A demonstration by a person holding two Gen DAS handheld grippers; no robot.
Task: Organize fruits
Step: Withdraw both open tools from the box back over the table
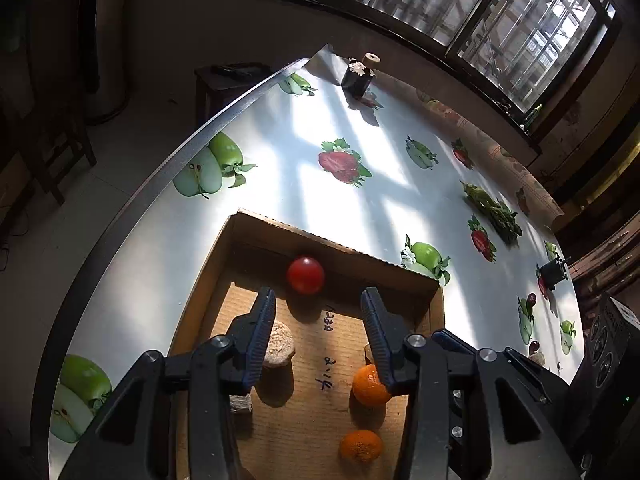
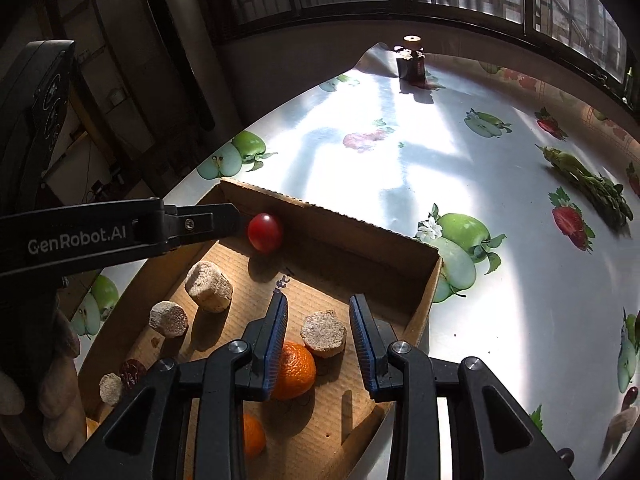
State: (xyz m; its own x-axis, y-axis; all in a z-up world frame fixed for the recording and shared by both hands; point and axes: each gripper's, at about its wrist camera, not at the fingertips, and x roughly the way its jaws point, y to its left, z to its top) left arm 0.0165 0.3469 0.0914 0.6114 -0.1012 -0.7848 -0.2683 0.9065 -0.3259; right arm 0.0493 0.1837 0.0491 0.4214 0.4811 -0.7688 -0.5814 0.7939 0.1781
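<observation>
With both sets of tongs, left tongs (image 1: 318,296) and right tongs (image 2: 318,304), spread apart and clamped on nothing, hovering over the cardboard tray (image 1: 340,246), apparently having dropped the red tomato (image 1: 305,275) beside the mandarins (image 1: 370,386) for sorting

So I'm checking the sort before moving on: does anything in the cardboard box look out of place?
Yes. Beside the red tomato and oranges, the cardboard box holds several cork-like brown plugs, which are not fruit. Nothing looks spilled or damaged.

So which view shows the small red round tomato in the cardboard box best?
The right wrist view: the small red round tomato shows whole against the cardboard box wall, beside the left gripper's fingertip. The left wrist view shows the tomato slightly blurred, beyond open fingers.
</observation>
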